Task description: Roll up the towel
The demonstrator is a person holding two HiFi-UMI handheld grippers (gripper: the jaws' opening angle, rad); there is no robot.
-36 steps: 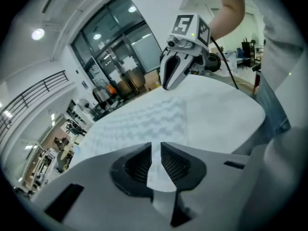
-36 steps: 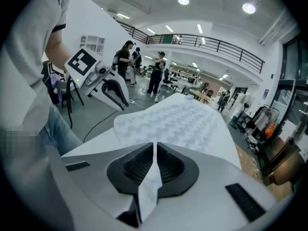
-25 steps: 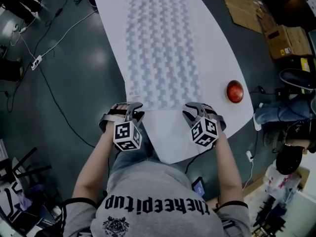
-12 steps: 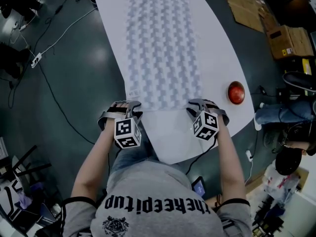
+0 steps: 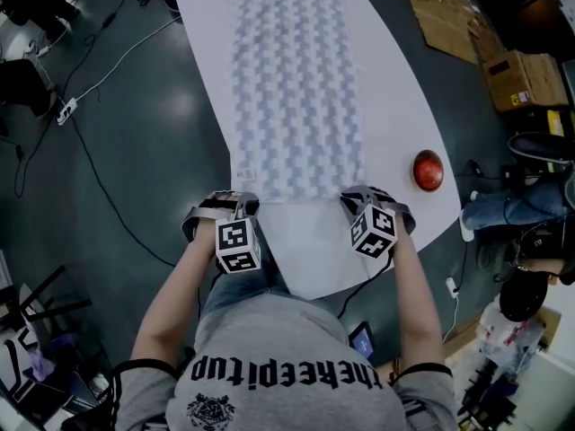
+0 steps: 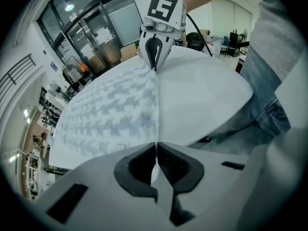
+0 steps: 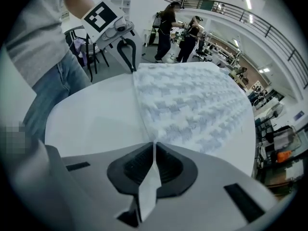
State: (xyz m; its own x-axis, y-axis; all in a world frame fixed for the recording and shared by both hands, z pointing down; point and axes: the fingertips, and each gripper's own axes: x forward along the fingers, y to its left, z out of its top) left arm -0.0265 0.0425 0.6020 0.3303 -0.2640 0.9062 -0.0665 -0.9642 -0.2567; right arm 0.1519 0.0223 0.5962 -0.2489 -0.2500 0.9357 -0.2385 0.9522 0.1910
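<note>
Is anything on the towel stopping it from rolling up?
Nothing visible. The towel lies bare; the red ball sits beside it, apart. The left gripper and right gripper are closing their jaws on its near edge.

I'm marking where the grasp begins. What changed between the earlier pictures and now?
The jaws of both grippers, open before, are closing on the near edge of the towel, with fabric between them: the left gripper at one corner, the right gripper at the other. Neither has moved much. The towel still lies flat on the table, the red ball where it was.
</note>
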